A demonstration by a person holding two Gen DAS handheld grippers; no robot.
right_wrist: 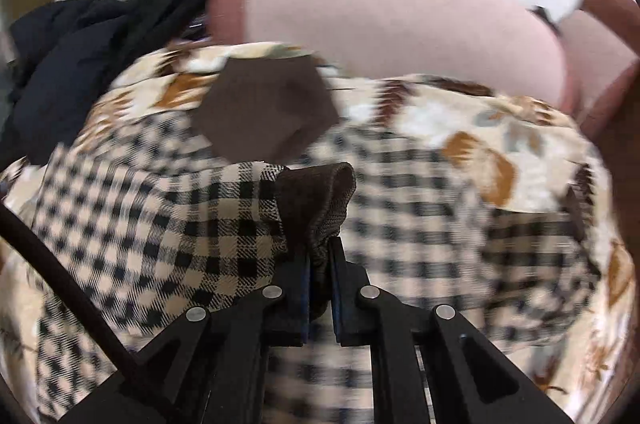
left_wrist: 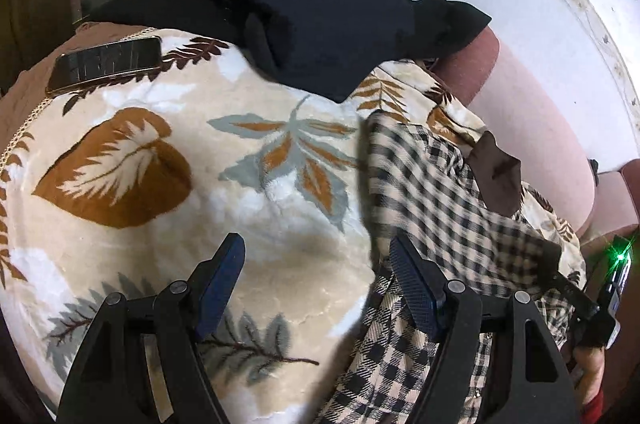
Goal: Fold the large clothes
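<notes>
A beige-and-black checked garment [left_wrist: 432,191] with brown trim lies on the right part of a leaf-patterned blanket [left_wrist: 168,159]. My left gripper [left_wrist: 316,256] is open and empty, its fingers hovering over the blanket at the garment's left edge. My right gripper [right_wrist: 320,256] is shut on the checked garment [right_wrist: 192,216], pinching its brown ribbed edge [right_wrist: 320,199] and lifting it. The right gripper also shows in the left wrist view [left_wrist: 576,292], holding the cloth's corner.
A heap of black clothes [left_wrist: 312,3] lies at the blanket's far side. A phone [left_wrist: 108,61] lies at the far left of the blanket. A pink cushion [right_wrist: 392,15] stands behind, against a white wall.
</notes>
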